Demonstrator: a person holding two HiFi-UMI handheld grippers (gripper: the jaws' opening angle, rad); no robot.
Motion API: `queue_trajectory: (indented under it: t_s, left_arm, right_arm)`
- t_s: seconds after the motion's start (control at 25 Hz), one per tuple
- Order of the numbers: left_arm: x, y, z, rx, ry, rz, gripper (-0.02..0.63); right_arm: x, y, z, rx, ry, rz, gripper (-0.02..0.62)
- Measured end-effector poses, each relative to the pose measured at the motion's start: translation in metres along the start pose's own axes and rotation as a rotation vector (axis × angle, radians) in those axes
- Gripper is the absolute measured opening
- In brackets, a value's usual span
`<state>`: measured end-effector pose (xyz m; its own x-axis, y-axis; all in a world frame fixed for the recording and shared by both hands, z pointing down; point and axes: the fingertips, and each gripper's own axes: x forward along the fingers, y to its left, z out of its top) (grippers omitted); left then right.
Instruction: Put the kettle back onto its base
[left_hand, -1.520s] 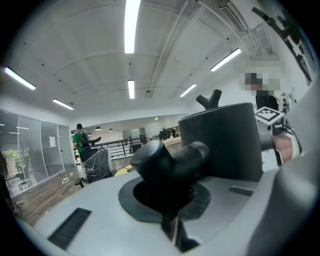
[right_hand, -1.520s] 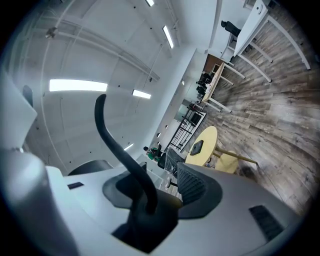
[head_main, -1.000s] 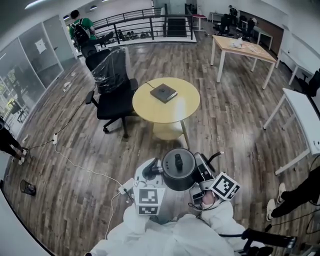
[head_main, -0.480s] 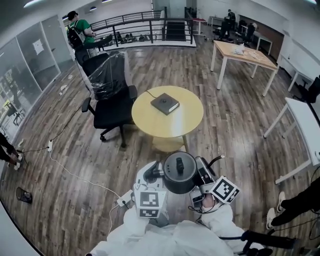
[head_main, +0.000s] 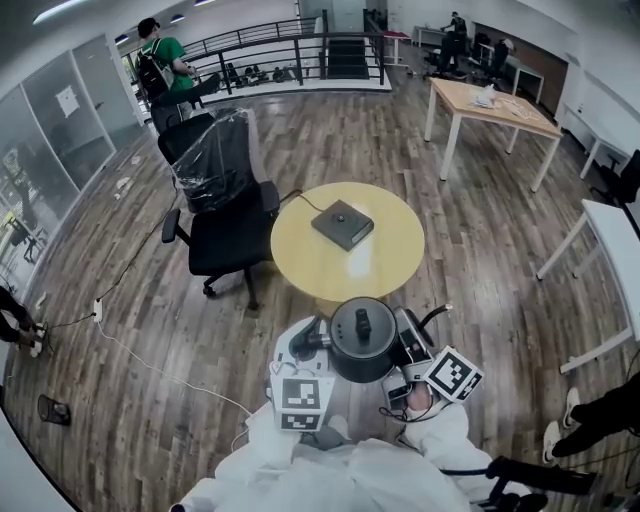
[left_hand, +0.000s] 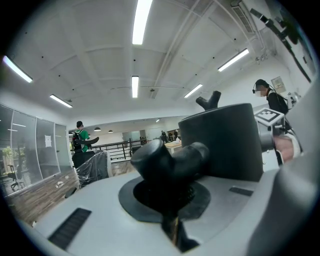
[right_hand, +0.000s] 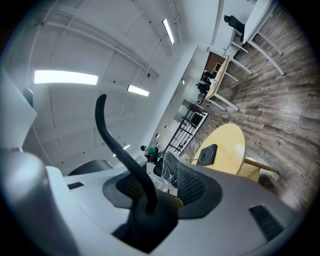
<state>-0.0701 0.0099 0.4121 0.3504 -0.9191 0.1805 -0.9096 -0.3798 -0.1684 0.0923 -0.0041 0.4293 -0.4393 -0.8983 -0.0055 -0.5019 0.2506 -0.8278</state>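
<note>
Black kettle (head_main: 362, 342), left tongs (head_main: 316, 340) and right tongs (head_main: 408, 338) clamped on it, base (head_main: 342, 224) on yellow table (head_main: 305, 262)

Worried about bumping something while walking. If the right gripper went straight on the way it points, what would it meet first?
Past the kettle handle that the right gripper grips, probably the plastic-wrapped chair beside the round table; the table seems off that line, but depth is unclear.
</note>
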Motion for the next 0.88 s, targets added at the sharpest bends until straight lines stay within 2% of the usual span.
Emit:
queue_trajectory:
  t_s: [0.32,0.56,0.8,0.88]
  left_arm:
    - [0.046,0.056,-0.005,0.006,-0.004,-0.003,0.006]
    - [0.067,0.070,-0.012,-0.006,0.013,-0.018,0.006]
    - [0.094,0.087,-0.008,0.000,0.014,-0.014,0.006]
    - [0.105,0.093,-0.008,-0.003,0.009,-0.004,0.006]
  right_arm:
    - [0.070,-0.001,-0.007,0.013,-0.010,0.002,0.201]
    - [0.094,-0.013,-0.009,0.013,0.004,-0.037,0.201]
    - [0.129,-0.011,0.000,0.025,-0.003,0.011,0.201]
    - [0.139,-0.017,0.003,0.016,0.006,-0.011,0.201]
